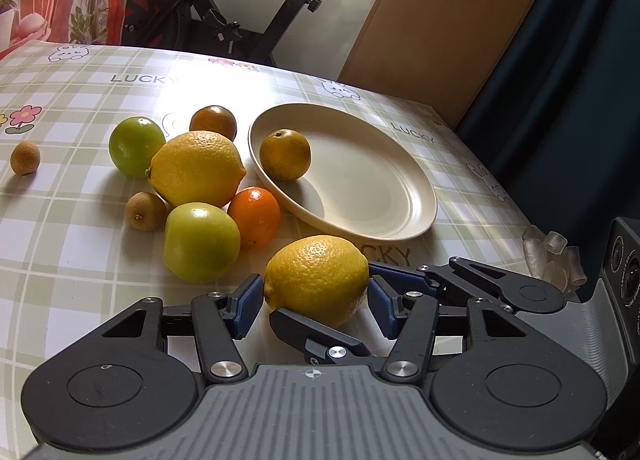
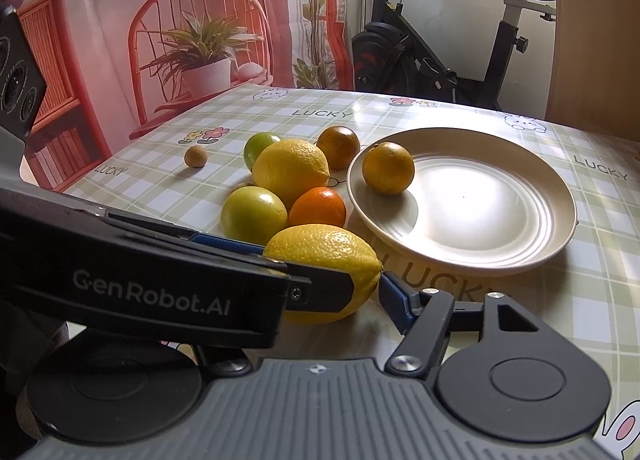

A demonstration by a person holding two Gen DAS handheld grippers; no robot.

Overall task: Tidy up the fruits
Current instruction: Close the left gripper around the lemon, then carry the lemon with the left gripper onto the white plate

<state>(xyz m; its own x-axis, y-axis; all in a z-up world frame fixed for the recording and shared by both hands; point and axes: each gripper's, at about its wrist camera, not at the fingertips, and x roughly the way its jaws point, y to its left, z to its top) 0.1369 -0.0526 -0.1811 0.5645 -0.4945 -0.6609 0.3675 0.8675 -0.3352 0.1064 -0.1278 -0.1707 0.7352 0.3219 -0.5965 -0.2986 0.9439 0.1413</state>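
- Lemon (image 1: 316, 280) nearest cam., on checked bench (image 1: 60, 260), just in front of plate (image 1: 400, 236) rim; both tools meet at it.
- L tool (image 1: 316, 300): blue pads (image 1: 246, 306) lie against lemon's two sides, i.e. pinching it. In R wrist view its dark finger crosses lemon's front.
- R tool (image 2: 324, 300): comes in from the right and is spread wide. One blue pad (image 2: 396, 300) sits just beside lemon's pointed end with a small gap; its other finger is hidden behind L tool in R view, and in L view passes low in front of lemon.
- Plate: cream, shallow, holds one yellow-orange citrus (image 1: 285, 155) at its left edge.
- Loose cluster left of plate:
  - 2nd lemon (image 1: 197, 168) in the middle.
  - Green apple (image 1: 201, 242) in front of it, another green fruit (image 1: 136, 147) behind-left.
  - Orange (image 1: 254, 216) between 2nd lemon and plate.
  - Dark citrus (image 1: 213, 122) at the back.
  - Small brown fruit (image 1: 145, 211) beside the front apple.
- 2nd small brown fruit (image 1: 25, 158) lies alone, well to the left.
- Bkgd.: exercise bike (image 2: 440, 60) beyond bench.
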